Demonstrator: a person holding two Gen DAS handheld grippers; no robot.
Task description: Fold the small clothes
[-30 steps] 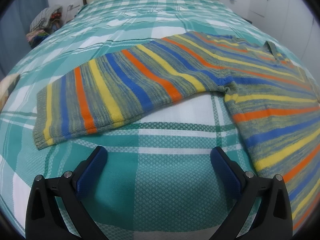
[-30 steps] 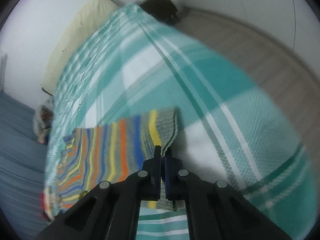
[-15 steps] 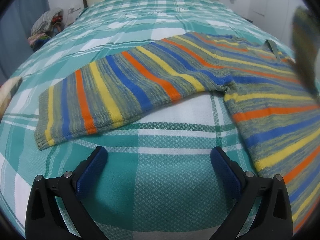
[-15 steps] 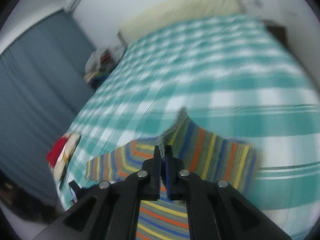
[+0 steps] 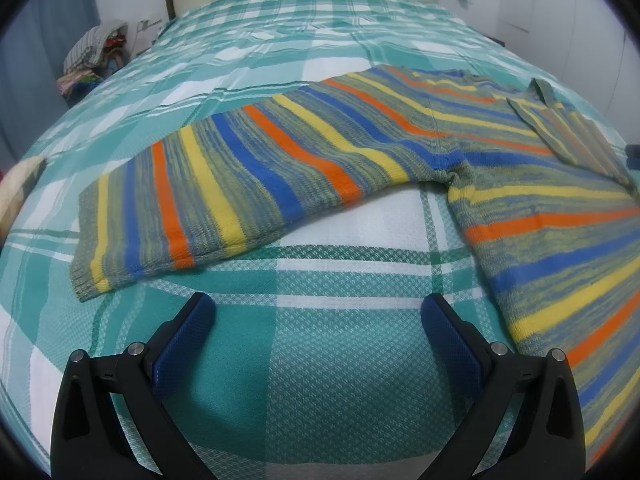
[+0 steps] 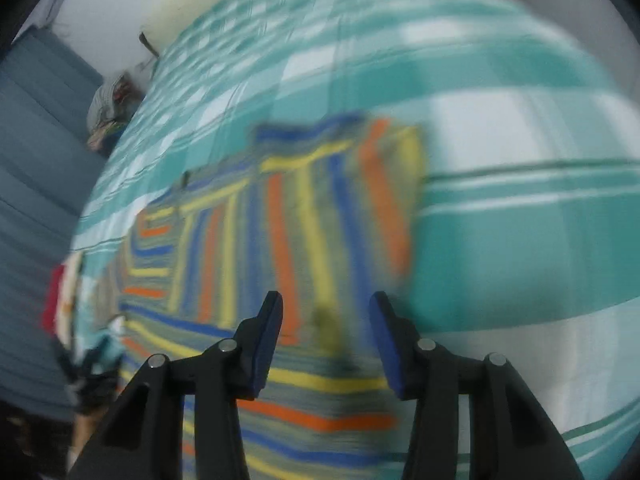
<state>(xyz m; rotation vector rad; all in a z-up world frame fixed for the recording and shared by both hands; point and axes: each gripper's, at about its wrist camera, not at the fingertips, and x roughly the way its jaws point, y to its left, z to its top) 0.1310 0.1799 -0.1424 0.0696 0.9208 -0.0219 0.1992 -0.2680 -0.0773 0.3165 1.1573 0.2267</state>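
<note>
In my left view the sweater [image 5: 360,152] lies flat on the checked bedsheet [image 5: 320,344], but its right part is cut off by the frame edge. The left gripper [image 5: 318,320] stands wide open over bare sheet and touches nothing. My right view is strongly blurred, so I cannot make out the folded sleeve [image 6: 384,196] clearly. The right gripper [image 6: 326,320] is opening above the sweater, with no cloth between the pads.
</note>
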